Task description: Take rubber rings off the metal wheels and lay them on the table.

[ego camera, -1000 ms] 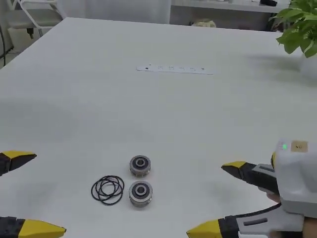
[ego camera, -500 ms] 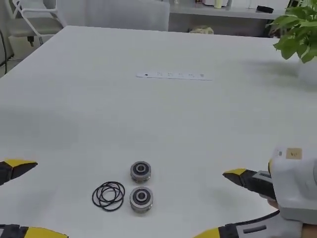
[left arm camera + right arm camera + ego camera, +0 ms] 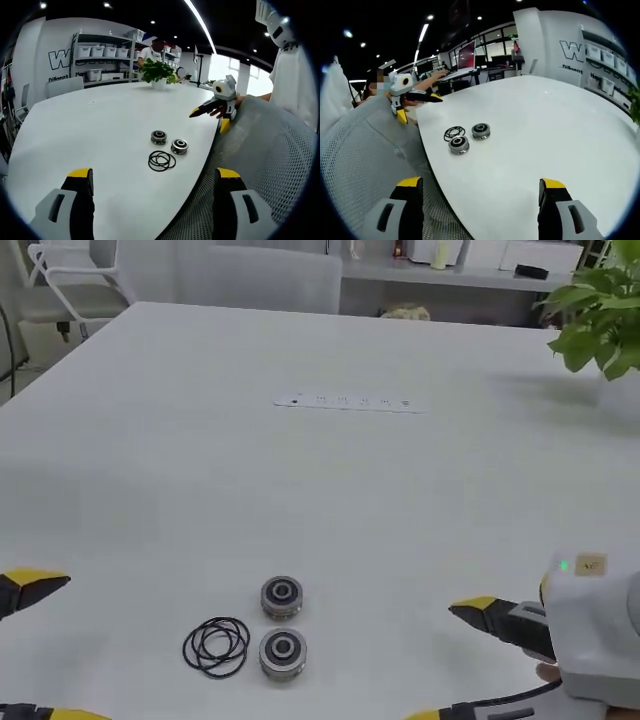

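Both grippers sit lower in the head view than a second ago, but that view itself has tipped up toward the far wall. The wheels and rings lie just as they did.

The table (image 3: 330, 500) is wide, white and matte, and it takes up most of what I see. Behind its far edge runs a shelf (image 3: 450, 270) with a few small things too blurred to name. A white chair (image 3: 60, 285) stands off the far left corner, and a leafy plant (image 3: 595, 315) stands at the far right. A flat white power strip (image 3: 345, 403) lies across the middle of the table, well beyond my work.

My left gripper (image 3: 60, 648) comes in at the lower left, jaws wide apart and holding nothing. My right gripper (image 3: 435, 660) comes in at the lower right, also spread wide and bare. Both hover near the table's near edge, well apart from the parts between them.

The two wheels lie flat, just beside each other, one (image 3: 281, 597) farther from me and one (image 3: 283, 652) nearer. Each is grey metal with a dark centre. I cannot tell whether a ring is left on either.

The rings (image 3: 216, 646) are thin and black, a loose overlapping pile lying flat on the table just left of the nearer wheel
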A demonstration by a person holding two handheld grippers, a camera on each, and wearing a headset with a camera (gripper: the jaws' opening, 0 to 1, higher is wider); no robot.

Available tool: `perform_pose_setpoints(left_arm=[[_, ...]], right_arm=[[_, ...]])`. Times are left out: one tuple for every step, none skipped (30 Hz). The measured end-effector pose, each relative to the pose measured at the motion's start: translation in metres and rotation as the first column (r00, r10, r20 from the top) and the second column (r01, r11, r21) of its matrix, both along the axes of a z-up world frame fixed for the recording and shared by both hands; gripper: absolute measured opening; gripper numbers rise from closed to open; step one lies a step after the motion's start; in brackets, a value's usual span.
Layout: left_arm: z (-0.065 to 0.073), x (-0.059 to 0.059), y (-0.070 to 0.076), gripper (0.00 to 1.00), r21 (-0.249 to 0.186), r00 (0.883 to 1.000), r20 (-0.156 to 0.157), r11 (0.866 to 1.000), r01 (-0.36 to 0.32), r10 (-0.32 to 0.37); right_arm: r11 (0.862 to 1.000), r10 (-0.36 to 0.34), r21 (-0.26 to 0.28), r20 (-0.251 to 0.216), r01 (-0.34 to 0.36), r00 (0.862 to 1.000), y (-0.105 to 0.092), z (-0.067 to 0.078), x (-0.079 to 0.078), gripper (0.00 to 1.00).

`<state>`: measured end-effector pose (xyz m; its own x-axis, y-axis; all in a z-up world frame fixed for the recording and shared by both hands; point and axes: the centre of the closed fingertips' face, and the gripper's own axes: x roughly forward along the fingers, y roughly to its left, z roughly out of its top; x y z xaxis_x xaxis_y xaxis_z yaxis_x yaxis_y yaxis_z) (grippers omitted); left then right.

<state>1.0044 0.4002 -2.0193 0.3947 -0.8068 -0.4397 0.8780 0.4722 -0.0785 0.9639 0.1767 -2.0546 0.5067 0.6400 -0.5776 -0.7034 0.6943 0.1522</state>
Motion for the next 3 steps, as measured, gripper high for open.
perform_pose_setpoints(left_arm=[[0.0023,0.0017,0.0006,0.97,-0.008,1.000,0.009,1.000,-0.010,0.010],[0.0046,0.0039,0.0020,0.94,-0.014,0.999,0.022,1.000,-0.023,0.023],[0.0081,0.0064,0.0043,0.90,-0.027,0.998,0.036,0.999,-0.041,0.042]], right_arm=[[1.000,0.003,0.000,-0.002,-0.003,1.000,0.0004,-0.0001,-0.0007,0.95],[1.000,0.005,0.000,-0.004,-0.005,1.000,0.0006,-0.0003,-0.0011,0.94],[1.000,0.009,-0.005,-0.005,-0.009,1.000,0.0007,-0.0010,-0.0017,0.94]])
